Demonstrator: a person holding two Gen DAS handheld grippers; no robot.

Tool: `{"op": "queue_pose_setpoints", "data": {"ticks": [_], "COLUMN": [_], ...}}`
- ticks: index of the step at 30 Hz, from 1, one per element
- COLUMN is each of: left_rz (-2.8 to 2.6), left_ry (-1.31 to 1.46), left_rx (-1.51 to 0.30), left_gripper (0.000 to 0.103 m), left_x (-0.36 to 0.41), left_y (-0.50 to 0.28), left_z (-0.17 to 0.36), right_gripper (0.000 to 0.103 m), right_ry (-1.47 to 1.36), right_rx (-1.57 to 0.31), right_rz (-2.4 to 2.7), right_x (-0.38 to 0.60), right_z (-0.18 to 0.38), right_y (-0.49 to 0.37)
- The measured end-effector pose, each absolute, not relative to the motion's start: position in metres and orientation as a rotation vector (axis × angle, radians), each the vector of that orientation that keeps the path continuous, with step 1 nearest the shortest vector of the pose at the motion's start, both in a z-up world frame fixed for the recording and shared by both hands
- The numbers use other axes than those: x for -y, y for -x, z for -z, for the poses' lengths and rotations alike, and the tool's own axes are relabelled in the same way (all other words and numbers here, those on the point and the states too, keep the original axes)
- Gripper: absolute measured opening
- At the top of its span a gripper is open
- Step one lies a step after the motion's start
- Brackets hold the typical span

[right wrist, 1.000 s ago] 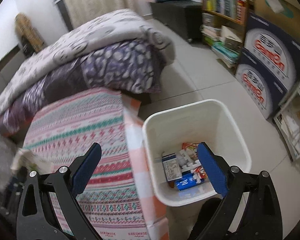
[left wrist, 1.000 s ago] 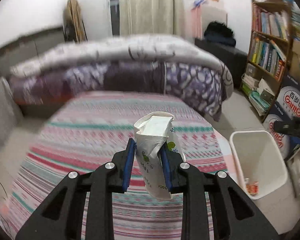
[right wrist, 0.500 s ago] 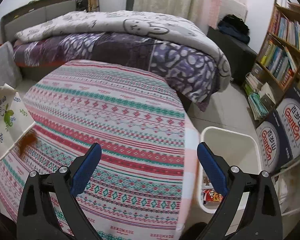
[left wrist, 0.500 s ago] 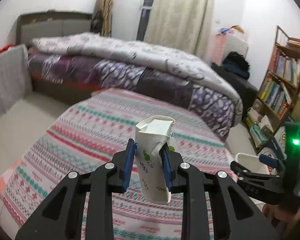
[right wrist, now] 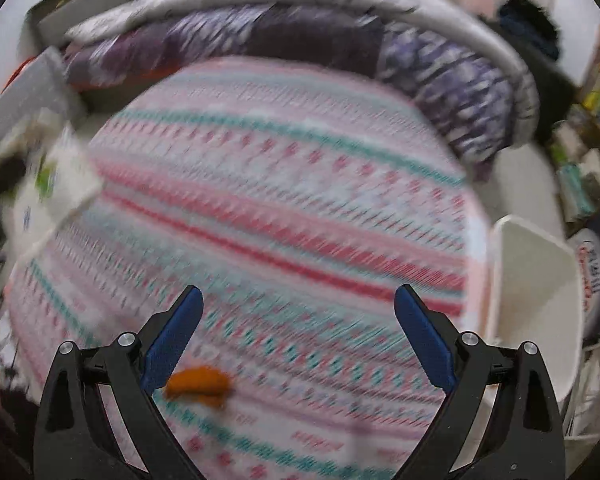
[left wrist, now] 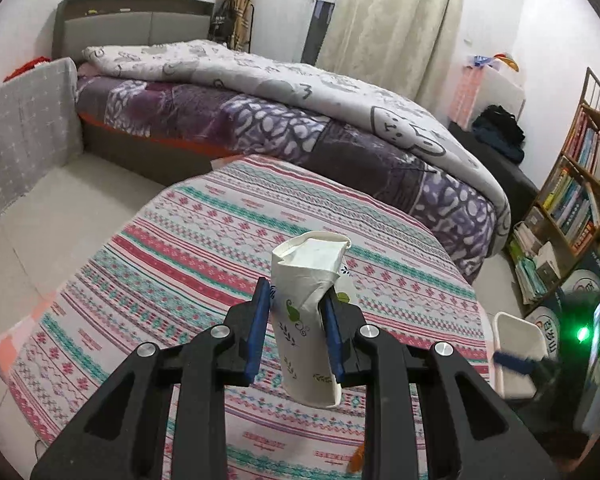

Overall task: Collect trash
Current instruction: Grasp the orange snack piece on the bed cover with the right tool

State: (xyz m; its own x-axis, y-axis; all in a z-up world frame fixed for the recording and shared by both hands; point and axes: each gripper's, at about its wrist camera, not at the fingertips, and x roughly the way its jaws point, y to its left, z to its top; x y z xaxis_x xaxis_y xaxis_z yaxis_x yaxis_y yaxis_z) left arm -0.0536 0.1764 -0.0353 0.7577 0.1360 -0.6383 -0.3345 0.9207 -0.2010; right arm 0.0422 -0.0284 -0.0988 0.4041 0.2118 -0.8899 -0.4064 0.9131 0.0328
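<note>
- Left gripper [left wrist: 294, 334], black frame with blue pads: clamped on a crumpled white paper cup printed with green leaves [left wrist: 306, 320], squeezed at mid-height, open mouth tilted away from the camera, held above the table.
- Right gripper [right wrist: 296, 338], same build: jaws spread wide, nothing between them; its view is motion-blurred.
- Small orange scrap, crumpled [right wrist: 198, 386]: lying on the table just beside the right gripper's left pad; material not discernible through the blur.
- Table draped in a striped cloth of pink, red and teal pattern [left wrist: 220, 248]: under both grippers.
- White rectangular plastic waste bin [right wrist: 536, 304]: on the floor, touching or just beside the table's right edge; contents hidden in both views.
- Bed with a purple patterned quilt and a grey-white cartoon blanket [left wrist: 300, 120]: beyond the table.
- Wooden bookshelf filled with books [left wrist: 580, 184]: at far right, against the wall.
- Cream curtain [left wrist: 388, 28]: on the far wall behind the bed.
</note>
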Motion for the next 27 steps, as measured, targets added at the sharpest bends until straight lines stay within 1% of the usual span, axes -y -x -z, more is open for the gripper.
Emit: {"op": "queue_pose_setpoints", "data": {"ticks": [2,7,9,11,13,14,16,19,23,27], "left_rz": [-0.269,-0.289,-0.293,-0.291,-0.286,-0.281,-0.277,-0.274,-0.273,-0.288], "left_ry": [0.319,0.37,0.38,0.387,0.397,0.4,0.393,0.378,0.389,0.382], "left_rx": [-0.659,-0.652,-0.647,-0.649,-0.655,-0.658,-0.656,-0.659,-0.681,-0.679], "left_gripper": [0.026,0.026,0.026,0.026,0.026,0.026,0.026,0.026,0.026,0.026], "left_x": [-0.183,-0.203,-0.21,-0.213,-0.214,-0.213,-0.211,-0.209,-0.209,-0.208], "left_y": [0.056,0.063,0.066,0.068,0.068,0.067,0.068,0.068,0.064,0.063], "left_z": [0.034,0.032,0.031,0.03,0.031,0.031,0.03,0.03,0.035,0.037], "right_gripper": [0.09,0.079,0.077,0.072,0.059,0.055,0.034,0.028,0.024,0.021], "right_ry": [0.226,0.454,0.505,0.534,0.559,0.571,0.592,0.559,0.507,0.432], "right_rx": [-1.12,-1.15,-1.163,-1.165,-1.169,-1.176,-1.189,-1.197,-1.217,-1.16], "right_rz": [-0.445,-0.614,-0.666,-0.695,-0.723,-0.735,-0.742,-0.754,-0.748,-0.717], "right_x": [0.015,-0.02,-0.022,-0.021,-0.022,-0.023,-0.024,-0.024,-0.024,-0.027], "right_z": [0.106,0.128,0.134,0.138,0.143,0.147,0.155,0.155,0.153,0.137], "right_y": [-0.032,0.007,0.017,0.023,0.026,0.027,0.028,0.024,0.015,0.001]}}
